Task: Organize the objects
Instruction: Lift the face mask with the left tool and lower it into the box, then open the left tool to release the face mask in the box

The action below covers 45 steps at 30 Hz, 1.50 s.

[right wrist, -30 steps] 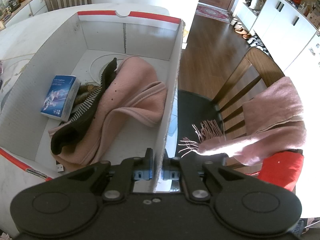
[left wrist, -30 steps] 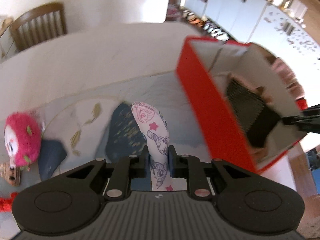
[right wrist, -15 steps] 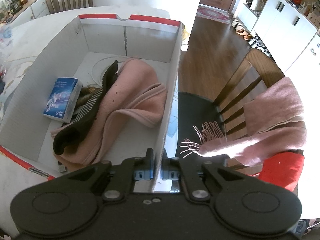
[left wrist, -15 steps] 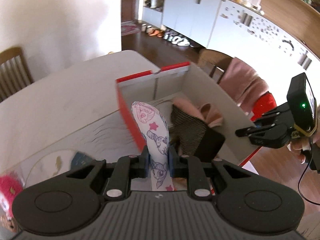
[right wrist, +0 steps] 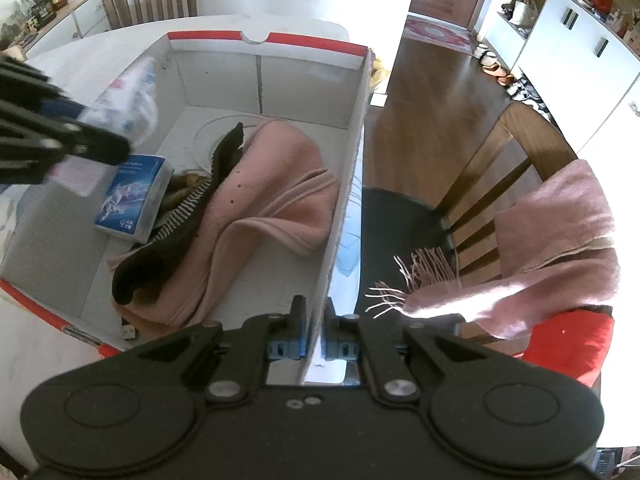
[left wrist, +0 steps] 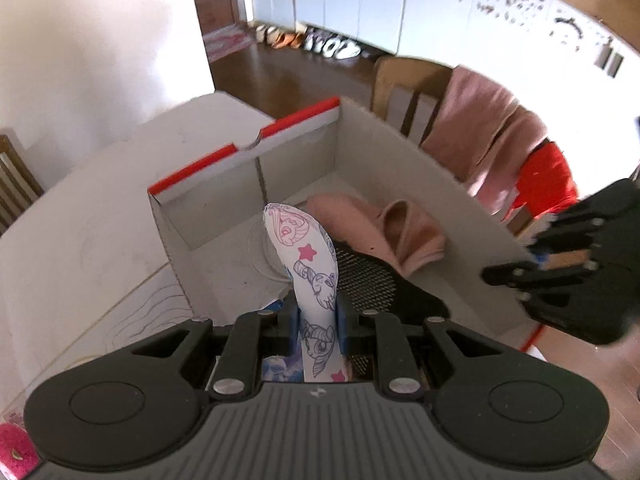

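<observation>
While the printed sock [left wrist: 311,276], white with pony drawings and pink stars, stood upright and curled over at its tip, the left gripper [left wrist: 318,316] had its two fingers clamped on it low down, holding it in the air above the near left corner of the box [left wrist: 420,156]. The box, an open cardboard one with red outer faces and pale inner walls, sat on the white table [left wrist: 92,216], its far wall notched at the middle of the rim. In the right wrist view the sock showed only as a blurred pale shape above the box's left wall, beside the dark blur of the left gripper. On the box floor lay a pink cloth [right wrist: 272,200], folded and rumpled against the right wall, with a dark striped garment [right wrist: 180,220] draped over its left side and a small blue and white packet [right wrist: 132,196] leaning near the left wall. The right gripper [right wrist: 314,320] was closed on the box's right wall [right wrist: 348,184] at its near end, one finger inside the box and one outside. Beyond that wall a wooden chair [right wrist: 500,168] with a black seat stood just beside the table edge, a pink fringed scarf [right wrist: 540,248] hanging over its back and something red [right wrist: 568,344] below it. At the lower left corner of the left wrist view, a bit of a pink fuzzy toy [left wrist: 16,444] lay on the table, well apart from the box.
</observation>
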Available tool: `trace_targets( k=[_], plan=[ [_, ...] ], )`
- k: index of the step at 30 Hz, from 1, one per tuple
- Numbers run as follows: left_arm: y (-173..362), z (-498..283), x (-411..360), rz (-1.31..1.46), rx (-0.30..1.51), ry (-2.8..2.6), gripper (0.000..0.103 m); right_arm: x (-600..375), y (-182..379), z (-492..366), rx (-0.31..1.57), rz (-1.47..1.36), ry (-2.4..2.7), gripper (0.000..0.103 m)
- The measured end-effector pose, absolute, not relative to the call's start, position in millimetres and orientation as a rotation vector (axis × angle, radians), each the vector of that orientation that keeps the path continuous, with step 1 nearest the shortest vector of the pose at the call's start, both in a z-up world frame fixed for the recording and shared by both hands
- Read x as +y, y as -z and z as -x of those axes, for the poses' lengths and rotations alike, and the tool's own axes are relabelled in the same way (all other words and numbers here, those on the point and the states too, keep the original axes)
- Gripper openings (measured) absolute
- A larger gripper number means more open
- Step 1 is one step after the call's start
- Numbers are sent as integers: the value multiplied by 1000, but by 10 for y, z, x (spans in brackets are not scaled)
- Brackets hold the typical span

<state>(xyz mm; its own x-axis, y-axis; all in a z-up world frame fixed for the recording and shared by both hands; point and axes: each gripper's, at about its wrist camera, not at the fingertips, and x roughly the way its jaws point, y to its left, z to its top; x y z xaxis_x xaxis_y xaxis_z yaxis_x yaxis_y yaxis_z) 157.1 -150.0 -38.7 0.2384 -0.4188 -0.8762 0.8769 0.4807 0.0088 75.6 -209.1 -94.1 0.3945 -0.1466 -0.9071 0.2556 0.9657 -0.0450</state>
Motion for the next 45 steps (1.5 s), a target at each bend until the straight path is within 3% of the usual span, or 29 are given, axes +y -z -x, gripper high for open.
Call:
trace_targets(
  k=[26,29,31,33,45],
  plan=[
    [1150,-1900,-2041,-712,1080,870,18,-2163,935,-745,1134,-148,228,7],
    [1123,-1889,-2041,-715,1071,865,30,-2162,935,-750,1134,-150,229,7],
    [1098,-1892,-2028,-719,1061,855,51,-2162,937,-751,1133,-150,231,7],
    [1060,-1886,-2017,-701,1045,850,62,-2160,940,-752,1133,-149,230,7],
    [617,-1837,-1714,-578,1015,920,65,-2129,944,-772,1142,-136,235,7]
  ],
)
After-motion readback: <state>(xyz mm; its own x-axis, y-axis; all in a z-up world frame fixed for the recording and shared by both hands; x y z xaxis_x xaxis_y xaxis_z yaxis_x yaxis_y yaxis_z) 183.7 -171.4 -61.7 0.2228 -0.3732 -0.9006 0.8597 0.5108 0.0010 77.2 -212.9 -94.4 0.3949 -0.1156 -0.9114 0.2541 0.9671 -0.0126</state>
